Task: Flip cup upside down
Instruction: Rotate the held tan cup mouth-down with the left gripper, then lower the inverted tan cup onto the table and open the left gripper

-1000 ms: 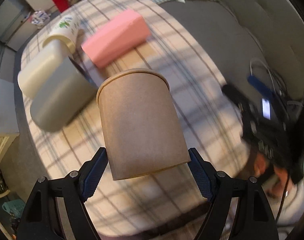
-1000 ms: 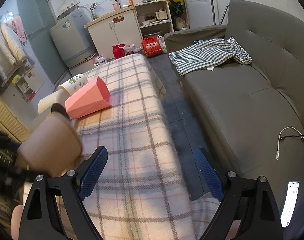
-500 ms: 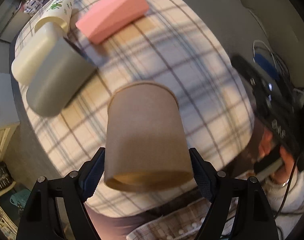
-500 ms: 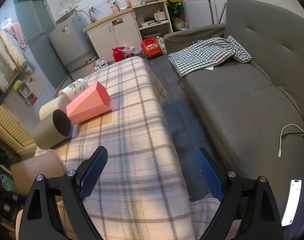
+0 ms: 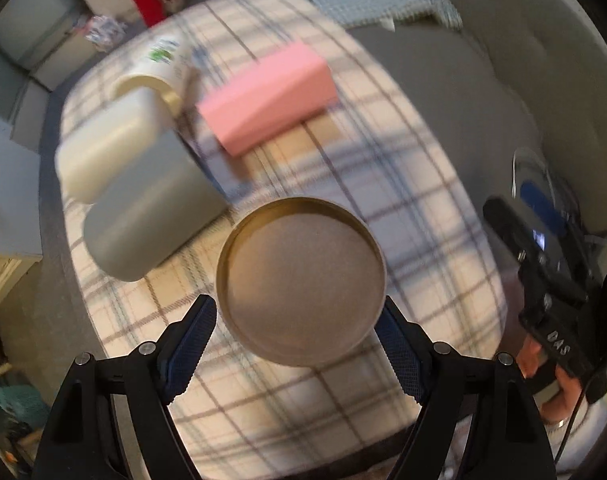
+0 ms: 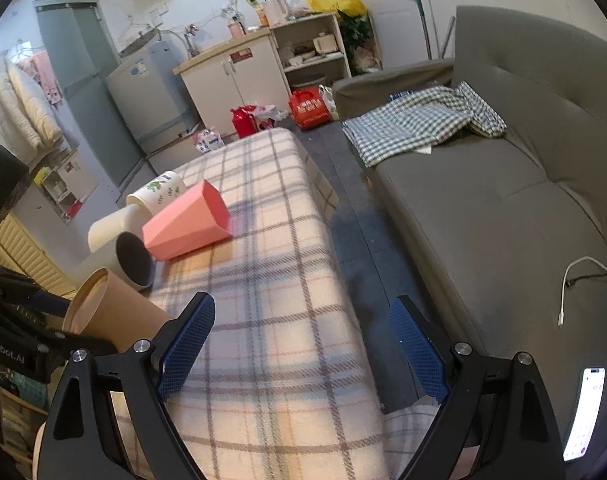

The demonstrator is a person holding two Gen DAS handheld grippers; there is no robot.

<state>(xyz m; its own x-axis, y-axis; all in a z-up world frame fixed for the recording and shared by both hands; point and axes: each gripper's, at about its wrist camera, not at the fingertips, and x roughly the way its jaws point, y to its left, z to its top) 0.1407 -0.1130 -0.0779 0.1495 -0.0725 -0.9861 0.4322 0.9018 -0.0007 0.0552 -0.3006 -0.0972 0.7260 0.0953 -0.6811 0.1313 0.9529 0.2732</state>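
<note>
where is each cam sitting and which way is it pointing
Left wrist: on the left hand-held gripper, angled down at the plaid table; its fingers flank the brown cup, whose recessed base faces the lens, and the person's other hand shows right.
Right wrist: on the empty right hand-held gripper, looking along the table toward the kitchen and sofa.
Shared: brown cup, pink cup, grey cup.

Cups behind, motion-blurred
</note>
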